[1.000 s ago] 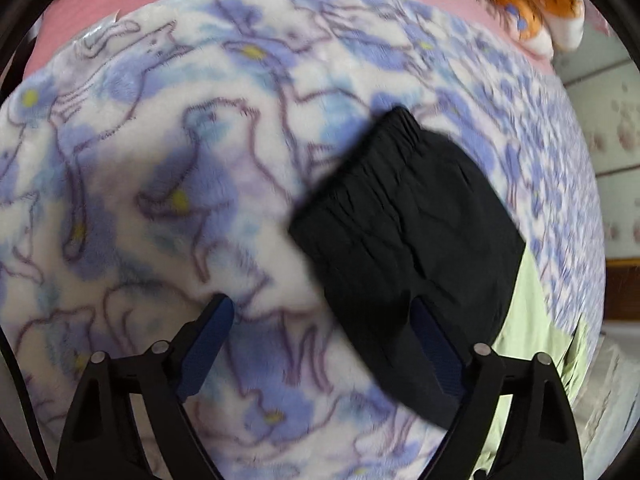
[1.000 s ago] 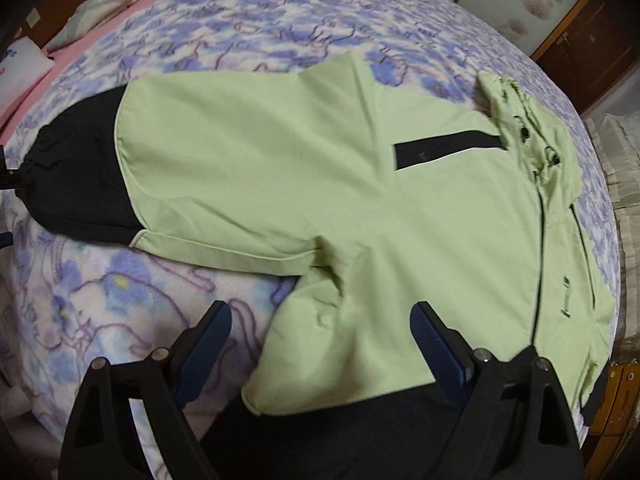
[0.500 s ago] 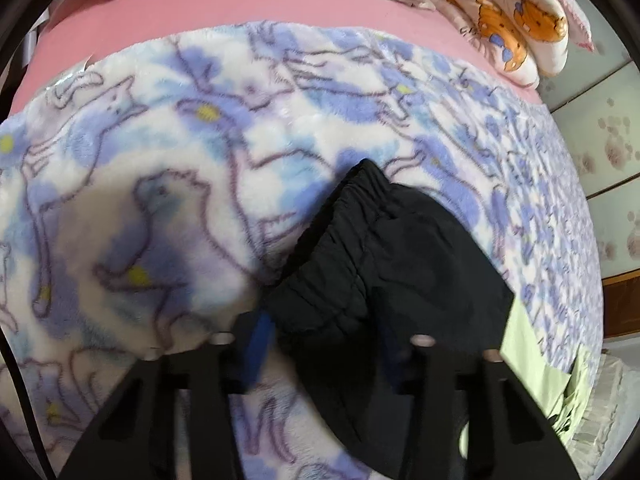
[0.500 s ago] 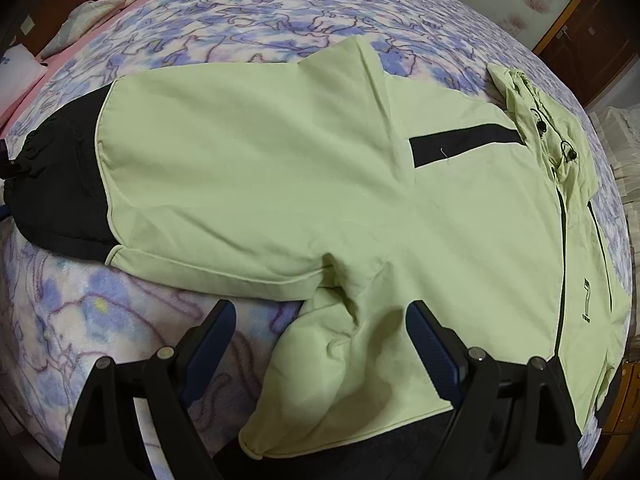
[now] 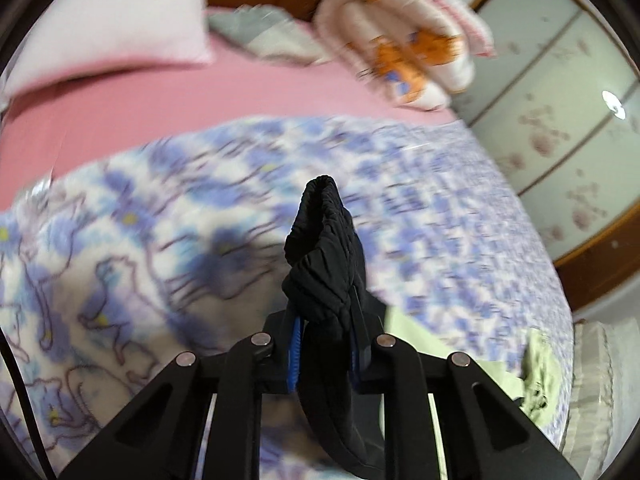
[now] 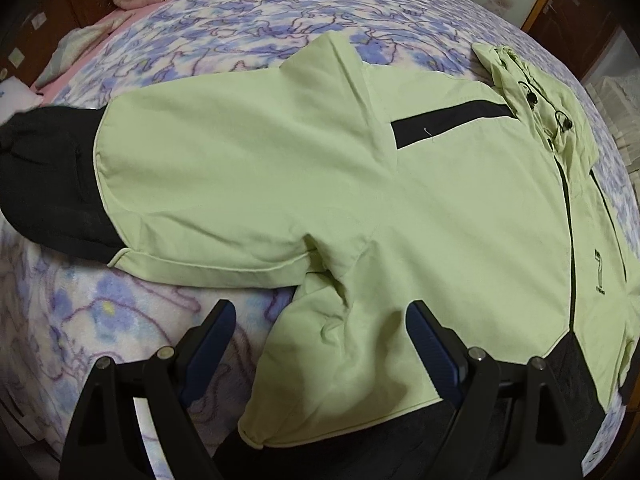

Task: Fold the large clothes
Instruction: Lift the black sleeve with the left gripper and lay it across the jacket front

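A light green jacket [image 6: 360,184] lies spread flat on a bed [image 6: 248,36], front up, its dark zip running down the right side and its hood [image 6: 536,80] bunched at the far right. A black stripe [image 6: 448,120] crosses the chest, and one sleeve stretches to the left, ending in a black cuff [image 5: 324,264]. The left hand-held gripper [image 5: 326,356] has that cuff between its blue pads, the jaws closing on it and standing narrow, with the gathered black fabric sticking up in front of them above the bed; the view there is blurred. The right hand-held gripper [image 6: 322,344] hangs with its jaws wide and nothing clamped, over the jacket's lower hem near the armpit fold, and whether it touches the cloth I cannot tell. The bed wears a blue-and-white patterned blanket [image 5: 132,264] over a pink sheet [image 5: 168,100]. A white pillow [image 5: 116,28] and a rolled quilt with orange cartoon print [image 5: 404,52] lie at the head, and pale floral sliding doors [image 5: 560,112] stand beside the bed.
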Action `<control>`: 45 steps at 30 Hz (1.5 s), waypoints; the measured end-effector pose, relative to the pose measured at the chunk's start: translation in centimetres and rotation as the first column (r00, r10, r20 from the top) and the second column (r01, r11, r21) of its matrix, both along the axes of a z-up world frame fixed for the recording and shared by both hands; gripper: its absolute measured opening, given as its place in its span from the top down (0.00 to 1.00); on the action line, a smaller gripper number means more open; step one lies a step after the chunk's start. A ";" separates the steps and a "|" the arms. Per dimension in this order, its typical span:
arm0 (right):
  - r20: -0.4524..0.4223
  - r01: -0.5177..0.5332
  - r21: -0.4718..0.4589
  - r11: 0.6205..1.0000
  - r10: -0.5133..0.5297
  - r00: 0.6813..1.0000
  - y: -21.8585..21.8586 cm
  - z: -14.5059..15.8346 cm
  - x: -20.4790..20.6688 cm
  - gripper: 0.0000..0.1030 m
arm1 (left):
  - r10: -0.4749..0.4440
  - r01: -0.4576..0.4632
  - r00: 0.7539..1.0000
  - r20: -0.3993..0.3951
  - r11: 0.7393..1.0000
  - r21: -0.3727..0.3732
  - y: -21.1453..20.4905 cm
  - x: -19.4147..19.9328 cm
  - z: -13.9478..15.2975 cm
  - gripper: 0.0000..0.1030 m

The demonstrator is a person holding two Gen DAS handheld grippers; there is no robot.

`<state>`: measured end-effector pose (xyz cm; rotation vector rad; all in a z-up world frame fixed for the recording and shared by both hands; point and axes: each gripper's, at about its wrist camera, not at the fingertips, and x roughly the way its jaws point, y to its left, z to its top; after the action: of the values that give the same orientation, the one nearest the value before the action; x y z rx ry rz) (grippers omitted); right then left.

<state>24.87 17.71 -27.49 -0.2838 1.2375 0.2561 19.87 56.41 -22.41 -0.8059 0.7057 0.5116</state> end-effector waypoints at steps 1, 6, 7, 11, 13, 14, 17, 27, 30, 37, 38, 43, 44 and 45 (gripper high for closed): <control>0.004 0.001 0.014 1.000 -0.001 1.000 -0.3 0.3 -0.1 0.15 | -0.015 0.015 1.000 0.015 1.000 0.014 -0.6 0.3 0.9 0.85; 0.001 0.003 0.076 0.997 -0.004 1.000 -2.4 1.6 -0.3 0.15 | -0.118 0.106 0.989 0.092 0.987 0.121 -5.9 1.9 6.6 0.85; -0.003 0.005 0.094 0.996 -0.005 1.000 -3.1 1.8 -0.4 0.15 | -0.140 0.124 0.984 0.108 0.983 0.138 -7.0 2.0 7.5 0.85; 0.003 -0.004 0.124 0.992 0.004 1.000 -5.9 2.7 -0.7 0.15 | -0.228 0.198 0.959 0.166 0.964 0.180 -13.1 3.7 11.2 0.85; 0.016 -0.013 0.129 0.992 0.011 1.000 -8.0 3.2 -0.8 0.15 | -0.291 0.256 0.936 0.199 0.949 0.184 -17.3 4.9 12.8 0.85; 0.022 -0.015 0.131 0.991 0.012 1.000 -9.1 3.6 -0.8 0.15 | -0.316 0.279 0.926 0.208 0.941 0.189 -19.1 5.3 13.4 0.85; 0.026 0.000 0.151 0.989 -0.004 1.000 -12.7 4.5 -0.6 0.15 | -0.390 0.349 0.895 0.219 0.915 0.203 -25.0 6.7 14.7 0.85; 0.004 0.140 0.240 0.961 -0.145 0.989 -27.7 6.6 1.6 0.15 | -0.568 0.548 0.810 0.150 0.822 0.153 -45.7 10.8 11.5 0.85; -0.011 0.178 0.249 0.952 -0.181 0.984 -31.2 6.1 2.3 0.15 | -0.603 0.595 0.791 0.100 0.797 0.101 -49.8 11.8 7.7 0.85; -0.088 0.234 0.284 0.930 -0.218 0.972 -36.9 3.4 3.5 0.15 | -0.707 0.709 0.703 -0.077 0.706 -0.011 -55.9 14.1 -2.0 0.81; -0.101 0.246 0.290 0.925 -0.226 0.969 -37.3 3.0 3.6 0.15 | -0.720 0.721 0.686 -0.099 0.692 -0.040 -56.2 14.3 -2.9 0.80; -0.148 0.288 0.318 0.903 -0.252 0.956 -38.4 1.5 4.2 0.15 | -0.744 0.741 0.656 -0.129 0.667 -0.081 -56.2 14.9 -3.6 0.55; -0.164 0.296 0.334 0.895 -0.254 0.953 -38.4 1.3 4.3 0.15 | -0.741 0.738 0.660 -0.121 0.670 -0.076 -55.7 15.1 -3.1 0.39; -0.173 0.302 0.345 0.889 -0.256 0.951 -38.3 1.1 4.3 0.16 | -0.739 0.737 0.666 -0.103 0.673 -0.066 -55.2 15.0 -2.1 0.29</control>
<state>29.19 -20.58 -26.36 0.2402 1.3070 0.2531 34.88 1.23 -24.52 -0.4352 1.0801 -0.2021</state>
